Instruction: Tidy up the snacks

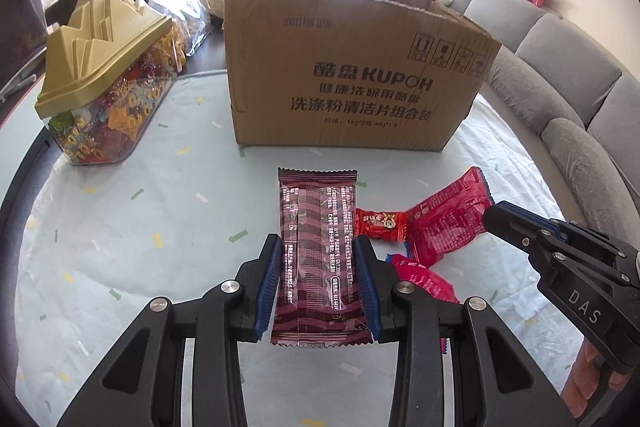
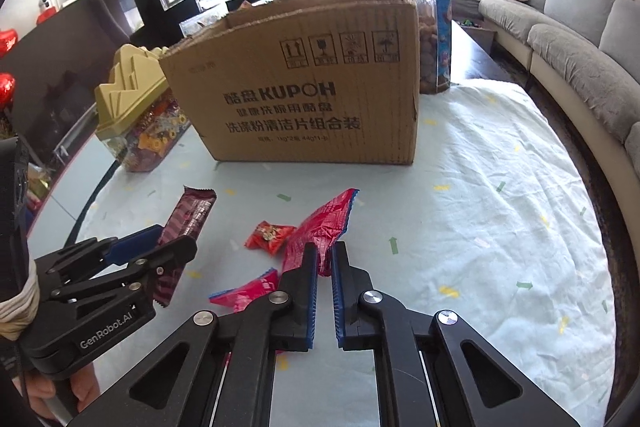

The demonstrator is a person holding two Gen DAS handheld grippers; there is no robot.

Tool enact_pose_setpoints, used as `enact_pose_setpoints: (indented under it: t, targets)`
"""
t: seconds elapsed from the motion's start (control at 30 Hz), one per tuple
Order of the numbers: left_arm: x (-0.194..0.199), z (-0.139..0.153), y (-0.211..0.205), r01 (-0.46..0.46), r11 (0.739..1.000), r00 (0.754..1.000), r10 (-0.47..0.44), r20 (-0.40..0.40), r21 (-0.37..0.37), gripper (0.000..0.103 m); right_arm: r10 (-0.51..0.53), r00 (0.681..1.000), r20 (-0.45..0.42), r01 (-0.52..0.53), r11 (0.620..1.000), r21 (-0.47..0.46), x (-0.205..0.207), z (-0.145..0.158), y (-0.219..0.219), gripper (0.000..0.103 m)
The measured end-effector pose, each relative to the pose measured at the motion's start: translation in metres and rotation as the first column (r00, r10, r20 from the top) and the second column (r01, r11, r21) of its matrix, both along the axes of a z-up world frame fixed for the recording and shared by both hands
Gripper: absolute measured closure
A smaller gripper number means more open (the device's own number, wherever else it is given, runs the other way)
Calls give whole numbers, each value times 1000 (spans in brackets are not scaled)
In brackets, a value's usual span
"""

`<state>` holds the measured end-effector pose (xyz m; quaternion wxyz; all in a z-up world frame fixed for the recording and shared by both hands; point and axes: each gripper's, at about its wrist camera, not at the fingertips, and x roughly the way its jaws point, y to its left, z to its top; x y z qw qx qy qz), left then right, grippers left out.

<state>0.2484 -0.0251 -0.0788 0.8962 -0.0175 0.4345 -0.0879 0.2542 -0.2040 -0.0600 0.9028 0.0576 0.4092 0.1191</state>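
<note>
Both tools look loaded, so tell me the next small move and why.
Probably lift the left tool and carry its dark maroon snack bar wrapper to the open brown cardboard box: its pads clamp the wrapper's sides, and the box stands directly ahead.

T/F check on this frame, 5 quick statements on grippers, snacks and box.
1. The left gripper has its pads on either side of the dark maroon wafer pack. True.
2. The right gripper is closed on the small orange-red candy. False: it pinches the edge of the red snack pack; the candy lies loose on the cloth.
3. The cardboard box is open at the top. True.
4. The candy jar with the gold lid stands to the right of the box. False: it stands to the left.
5. A second red pack is inside the box. False: it lies on the tablecloth near the grippers.
</note>
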Motion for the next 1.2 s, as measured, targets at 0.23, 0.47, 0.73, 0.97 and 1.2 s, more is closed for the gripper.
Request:
enact_pose_setpoints:
  t: [0.23, 0.47, 0.73, 0.97, 1.2]
  targets:
    - [-5, 19, -1, 5, 1000, 999, -4, 39, -9, 67, 0, 1000, 29, 0, 1000, 16, -4, 13, -2, 100]
    - [-7, 29, 0, 7, 1000, 998, -6, 56, -20, 67, 20, 999, 42, -22, 998, 56, -8, 21, -1, 100]
    - [-8, 43, 2, 4, 1000, 996, -1, 87, -31, 67, 17, 994, 106, -22, 999, 41, -4, 44, 2, 101]
    - [-13, 30, -4, 26, 999, 998, -25, 56, -31, 67, -11, 1000, 3, 12, 1000, -17, -3, 18, -8, 57]
    - [-15, 17, -3, 19, 1000, 999, -19, 26, -23, 67, -23, 998, -58, 18, 997, -77, -2, -7, -10, 26]
